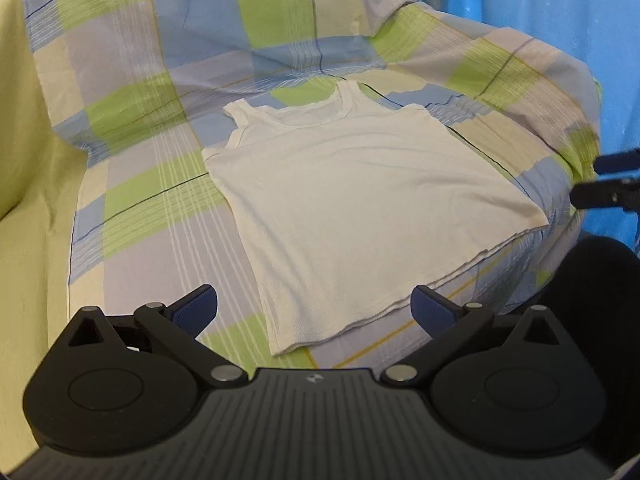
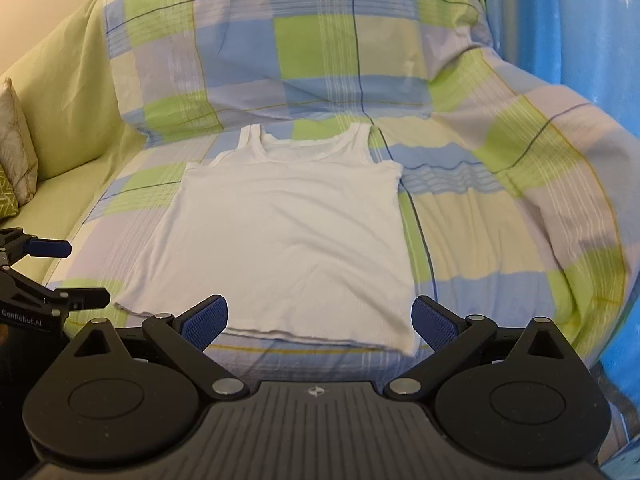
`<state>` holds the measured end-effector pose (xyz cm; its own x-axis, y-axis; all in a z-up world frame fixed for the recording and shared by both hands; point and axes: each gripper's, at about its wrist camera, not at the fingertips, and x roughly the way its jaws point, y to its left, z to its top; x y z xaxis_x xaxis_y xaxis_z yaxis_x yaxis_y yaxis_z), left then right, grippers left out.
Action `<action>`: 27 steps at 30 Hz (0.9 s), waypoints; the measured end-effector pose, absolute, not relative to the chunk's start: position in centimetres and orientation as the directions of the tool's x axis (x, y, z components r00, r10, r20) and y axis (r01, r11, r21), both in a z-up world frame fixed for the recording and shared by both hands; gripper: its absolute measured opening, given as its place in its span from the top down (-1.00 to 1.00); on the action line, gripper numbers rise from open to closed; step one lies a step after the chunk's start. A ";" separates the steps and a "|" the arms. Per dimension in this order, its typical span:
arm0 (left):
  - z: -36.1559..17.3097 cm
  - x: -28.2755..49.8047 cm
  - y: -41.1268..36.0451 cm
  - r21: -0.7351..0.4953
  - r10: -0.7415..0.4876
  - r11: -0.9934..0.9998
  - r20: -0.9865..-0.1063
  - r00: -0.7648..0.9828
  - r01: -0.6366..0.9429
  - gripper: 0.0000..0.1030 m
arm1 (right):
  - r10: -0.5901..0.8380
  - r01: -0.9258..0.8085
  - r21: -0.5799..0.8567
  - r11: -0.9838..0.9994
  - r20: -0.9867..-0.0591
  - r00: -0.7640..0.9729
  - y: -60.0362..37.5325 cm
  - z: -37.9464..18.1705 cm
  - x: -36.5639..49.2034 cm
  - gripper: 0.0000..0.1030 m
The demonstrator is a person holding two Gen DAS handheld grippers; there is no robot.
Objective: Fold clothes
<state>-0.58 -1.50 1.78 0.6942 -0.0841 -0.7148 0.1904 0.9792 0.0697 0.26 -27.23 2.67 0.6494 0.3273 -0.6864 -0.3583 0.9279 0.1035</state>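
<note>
Tank top (image 2: 288,236) lies flat on checked sheet (image 2: 500,216) covering sofa (image 2: 72,92).

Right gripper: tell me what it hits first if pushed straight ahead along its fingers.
Most likely the white tank top: the open right gripper points at its hem, which lies flat on the checked sheet. Depth is uncertain.

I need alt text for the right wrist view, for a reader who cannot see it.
A white tank top lies flat and unfolded on a sofa under a green, blue and lilac checked sheet. The right gripper is open near its hem, touching nothing; the left gripper shows at the left edge.
</note>
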 end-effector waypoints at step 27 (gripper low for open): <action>-3.7 -2.0 -6.2 0.557 -0.101 0.556 -0.692 0.715 0.617 0.39 | 0.325 -0.444 0.020 0.896 -0.711 0.624 -27.9 0.9 -1.2 -0.96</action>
